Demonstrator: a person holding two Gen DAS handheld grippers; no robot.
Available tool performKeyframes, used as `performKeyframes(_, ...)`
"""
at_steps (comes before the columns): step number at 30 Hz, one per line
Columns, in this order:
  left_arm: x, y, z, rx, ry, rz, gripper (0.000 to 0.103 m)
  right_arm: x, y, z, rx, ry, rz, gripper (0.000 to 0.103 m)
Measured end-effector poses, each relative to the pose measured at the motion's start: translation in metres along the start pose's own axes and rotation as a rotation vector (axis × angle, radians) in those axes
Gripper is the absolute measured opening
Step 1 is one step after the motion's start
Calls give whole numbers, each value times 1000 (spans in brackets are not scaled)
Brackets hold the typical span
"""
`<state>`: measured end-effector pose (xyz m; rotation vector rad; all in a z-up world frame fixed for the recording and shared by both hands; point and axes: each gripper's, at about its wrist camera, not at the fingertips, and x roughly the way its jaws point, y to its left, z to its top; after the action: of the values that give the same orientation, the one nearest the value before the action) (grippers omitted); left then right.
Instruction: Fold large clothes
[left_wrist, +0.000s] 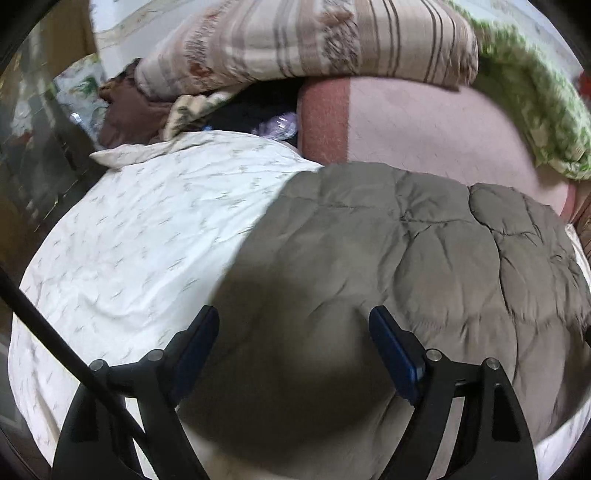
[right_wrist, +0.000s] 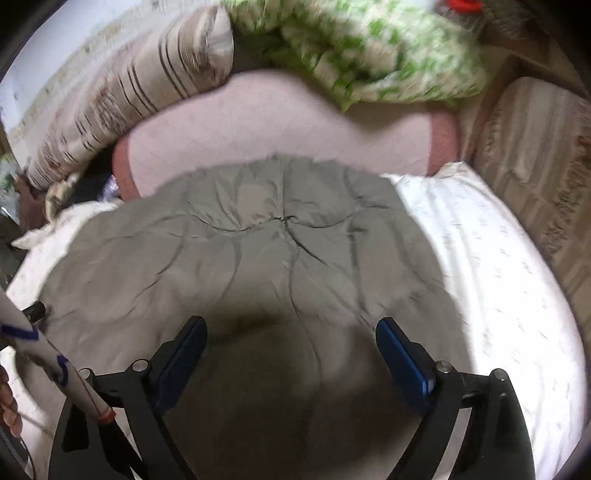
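A grey quilted garment (left_wrist: 406, 258) is spread flat on the white patterned sheet (left_wrist: 129, 240) of the bed, reaching to its far side, where a pink blanket (left_wrist: 424, 122) is touched. The left gripper (left_wrist: 293, 325) and right gripper (right_wrist: 291, 332) are held above the garment, jaws spread wide with nothing pinched. Behind, a striped pillow (left_wrist: 314, 40) and a green floral cover (right_wrist: 369, 48) are piled.

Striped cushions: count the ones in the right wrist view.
2: one striped cushion at the upper left behind the pink blanket, another at the right edge. More may be hidden.
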<state>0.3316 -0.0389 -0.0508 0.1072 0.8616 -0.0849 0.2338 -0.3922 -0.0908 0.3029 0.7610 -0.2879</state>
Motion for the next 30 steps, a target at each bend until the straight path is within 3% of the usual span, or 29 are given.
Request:
performKeyframes(4,2,36,-24,-48,23,54,83,-26,-25,-41,20,8,-21,95)
performKeyframes(7,24,57,-31,-129,111,-4,84,-11,-40,-64,6,56,-83,96)
performKeyframes(10,21,70,-27,-209,154,-46,84,-3,-49,-65,29,75,-71,98)
performKeyframes(12,6,71,-26,-199,131,-48,84,-10,-47,-57,48,84,-81,98)
performKeyframes(17,-70,76,-43,-118,-28,17,84,-52,-44,-60,55,37,-51,97)
performKeyframes(20,-120,82,-62,-83,-139,92,84,-78,-44,-84,66,29,-40,97)
performKeyframes(24,-171,95,-83,-96,-233,137,84,-102,-45,-121,95,41,-30,97)
performKeyframes(27,-189,104,-97,-141,-241,100,92,-107,-44,-147,134,74,2,97)
performKeyframes(30,-177,107,-98,-136,-154,21,92,-106,-47,-161,153,101,34,97)
